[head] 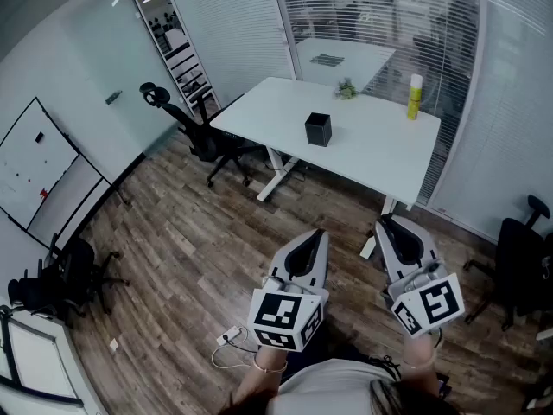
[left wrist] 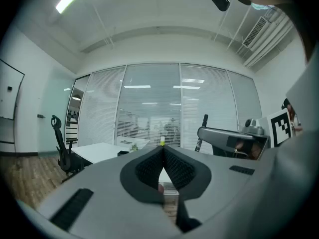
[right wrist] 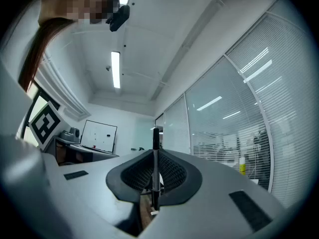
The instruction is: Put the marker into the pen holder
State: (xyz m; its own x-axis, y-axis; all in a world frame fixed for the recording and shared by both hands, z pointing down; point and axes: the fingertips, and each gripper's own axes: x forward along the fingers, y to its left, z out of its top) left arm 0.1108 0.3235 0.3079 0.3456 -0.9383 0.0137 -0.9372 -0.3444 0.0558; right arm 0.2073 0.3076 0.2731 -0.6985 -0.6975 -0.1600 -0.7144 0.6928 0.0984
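Note:
The black square pen holder point(head: 318, 130) stands on the white desk point(head: 371, 150), well ahead of both grippers. My right gripper point(head: 386, 225) is shut on a slim black marker point(right wrist: 155, 168), which stands upright between its pads and pokes out above them. In the left gripper view the marker point(left wrist: 201, 132) shows as a dark stick rising from the right gripper point(left wrist: 229, 139). My left gripper point(head: 320, 234) is shut with nothing in it, its pads point(left wrist: 174, 167) pressed together. Both grippers hang over the wooden floor, short of the desk.
A yellow bottle point(head: 415, 96) and a small plant point(head: 347, 88) sit at the desk's far edge. Black office chairs stand at the left point(head: 200, 132), at the far left point(head: 65, 279) and at the right point(head: 518, 262). A whiteboard point(head: 39, 167) leans at the left, and glass walls with blinds close the back.

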